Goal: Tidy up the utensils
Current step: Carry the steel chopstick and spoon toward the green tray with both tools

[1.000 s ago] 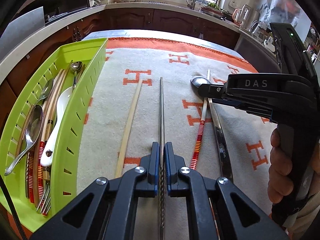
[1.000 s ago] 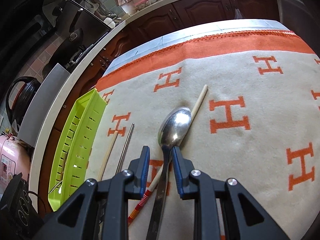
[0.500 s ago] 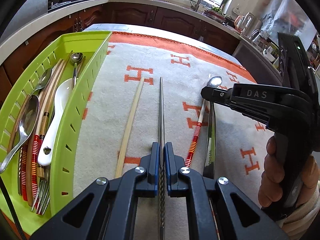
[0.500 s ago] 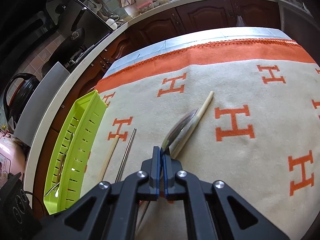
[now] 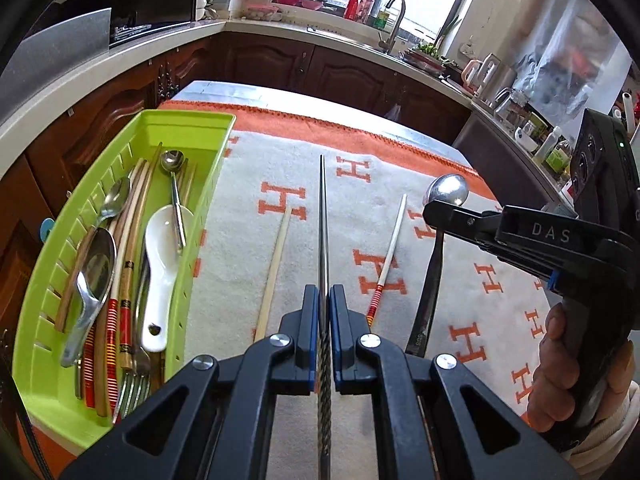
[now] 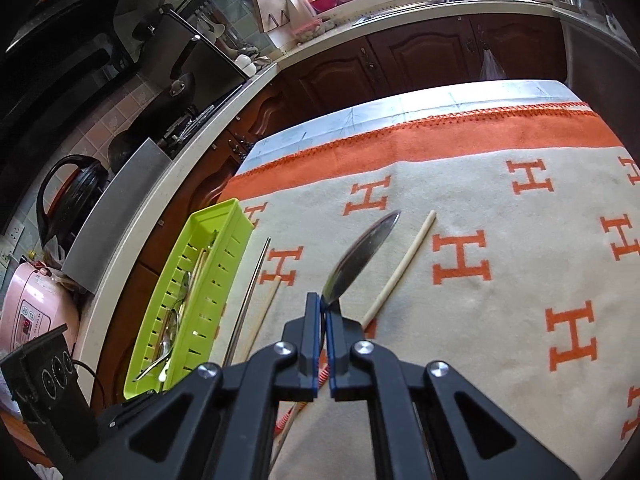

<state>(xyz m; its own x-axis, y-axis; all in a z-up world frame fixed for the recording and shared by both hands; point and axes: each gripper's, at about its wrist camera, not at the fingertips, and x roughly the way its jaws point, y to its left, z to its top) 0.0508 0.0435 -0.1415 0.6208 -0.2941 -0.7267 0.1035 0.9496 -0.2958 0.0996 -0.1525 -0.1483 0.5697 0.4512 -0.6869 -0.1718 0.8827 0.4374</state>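
Note:
My left gripper (image 5: 324, 300) is shut on a metal chopstick (image 5: 322, 224), which points straight ahead above the blanket. To its right my right gripper (image 5: 430, 210), held by a hand (image 5: 560, 364), is shut on a metal spoon (image 5: 447, 191) and holds it clear of the cloth. The right wrist view shows that gripper (image 6: 323, 307) pinching the spoon (image 6: 362, 254) edge-on at its neck. A wooden chopstick (image 5: 274, 272) and a white chopstick with a red striped end (image 5: 390, 254) lie on the blanket. The green tray (image 5: 192, 128) at the left holds several utensils.
The table is covered by a cream blanket with orange H marks (image 6: 520, 280). In the right wrist view the green tray (image 6: 224, 264) sits at the table's left edge, with the metal chopstick (image 6: 252, 288) and the wooden chopstick (image 6: 266, 304) beside it. Kitchen counters (image 5: 320, 36) ring the table.
My right gripper closed on the spoon's neck, turned it on edge and lifted it off the blanket. My left gripper rose with the metal chopstick still clamped.

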